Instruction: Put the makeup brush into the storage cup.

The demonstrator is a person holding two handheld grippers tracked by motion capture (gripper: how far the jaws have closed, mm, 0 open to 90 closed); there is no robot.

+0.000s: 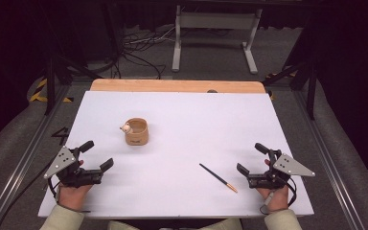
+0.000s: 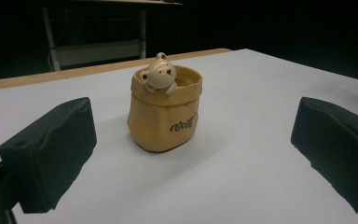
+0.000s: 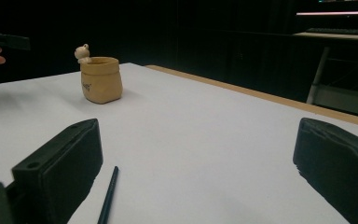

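Both grippers, left [image 1: 97, 155] and right [image 1: 252, 158], released, empty, near tabletop [image 1: 182, 120] front corners; pen [image 1: 218, 178] beside right; bear pot [image 1: 136, 131] left of centre.

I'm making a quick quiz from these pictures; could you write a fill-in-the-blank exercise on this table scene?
1. A small ____ figure peeks over the rim of the tan pot.
2. The pen lies nearest the ____ hand-held gripper.
3. The jaws of the left hand-held gripper stand ____, with nothing between them.
4. The pot stands on a ____ table.

Missing words: bear; right; open; white
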